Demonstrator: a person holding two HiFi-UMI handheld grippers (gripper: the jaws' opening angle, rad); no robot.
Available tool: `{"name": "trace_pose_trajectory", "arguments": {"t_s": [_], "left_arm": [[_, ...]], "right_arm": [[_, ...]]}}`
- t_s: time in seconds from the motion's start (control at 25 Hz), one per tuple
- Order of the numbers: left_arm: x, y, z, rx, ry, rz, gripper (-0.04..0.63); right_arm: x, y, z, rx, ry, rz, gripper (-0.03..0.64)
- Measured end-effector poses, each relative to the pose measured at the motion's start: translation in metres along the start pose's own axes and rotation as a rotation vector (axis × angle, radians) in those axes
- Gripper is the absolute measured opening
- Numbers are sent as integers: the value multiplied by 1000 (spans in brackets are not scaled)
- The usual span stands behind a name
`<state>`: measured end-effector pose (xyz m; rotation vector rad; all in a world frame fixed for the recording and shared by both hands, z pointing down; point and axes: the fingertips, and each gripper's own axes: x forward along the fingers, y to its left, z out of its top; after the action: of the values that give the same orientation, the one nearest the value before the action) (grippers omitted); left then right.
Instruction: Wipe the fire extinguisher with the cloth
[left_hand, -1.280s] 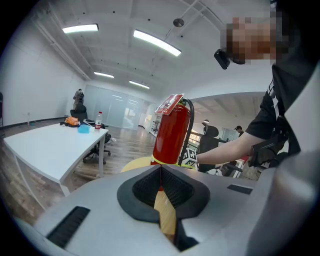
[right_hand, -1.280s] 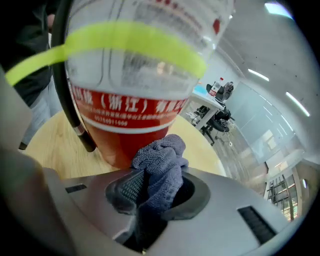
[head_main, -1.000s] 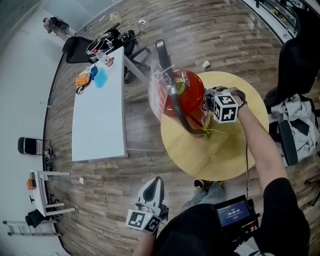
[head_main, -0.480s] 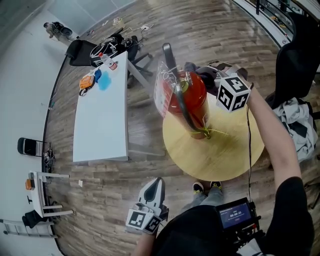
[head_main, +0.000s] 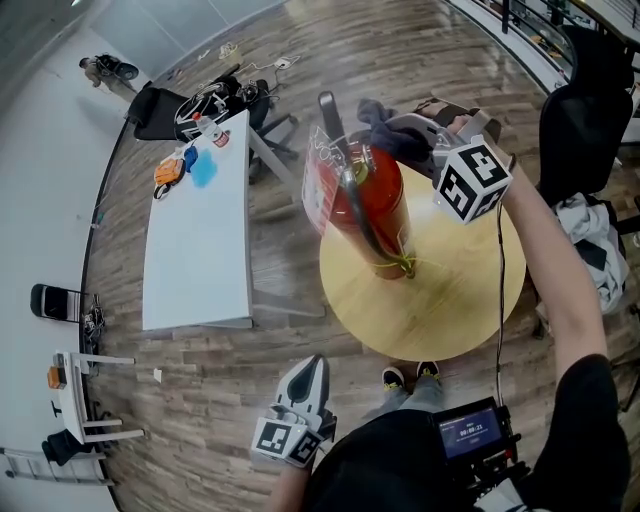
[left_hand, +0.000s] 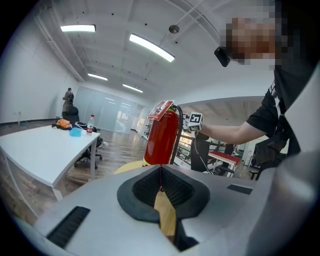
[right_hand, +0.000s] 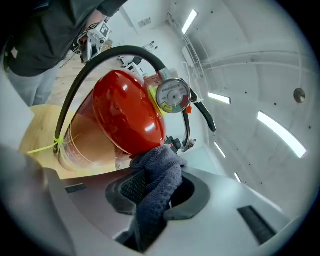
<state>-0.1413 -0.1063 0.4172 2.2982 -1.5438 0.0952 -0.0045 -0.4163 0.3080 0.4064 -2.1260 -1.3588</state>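
One upright, glossy red fire extinguisher (head_main: 388, 203)

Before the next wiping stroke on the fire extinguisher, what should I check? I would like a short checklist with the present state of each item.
1. Cloth held in the right gripper: ok, the jaws are shut on it.
2. Cloth touching the extinguisher: looks ok, it meets the red shoulder below the gauge.
3. Extinguisher standing on the table: ok.
4. Left gripper steadying the extinguisher: not ok, it is apart from it, shut and empty.
5. Hose out of the cloth's way: ok, it arcs over the other side.
6. Dirt left on the surface: cannot tell.
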Motion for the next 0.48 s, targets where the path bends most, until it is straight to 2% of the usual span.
{"name": "trace_pose_trajectory", "arguments": {"t_s": [0.24,0.48], "left_arm": [[-2,8,-3,-9,-6,16,23],[-1,6,-7,-26,-5,-5,23]], "right_arm": [[-23,16,-4,61,35,-55,98],[-51,41,9,72,88,-58,98]]}}
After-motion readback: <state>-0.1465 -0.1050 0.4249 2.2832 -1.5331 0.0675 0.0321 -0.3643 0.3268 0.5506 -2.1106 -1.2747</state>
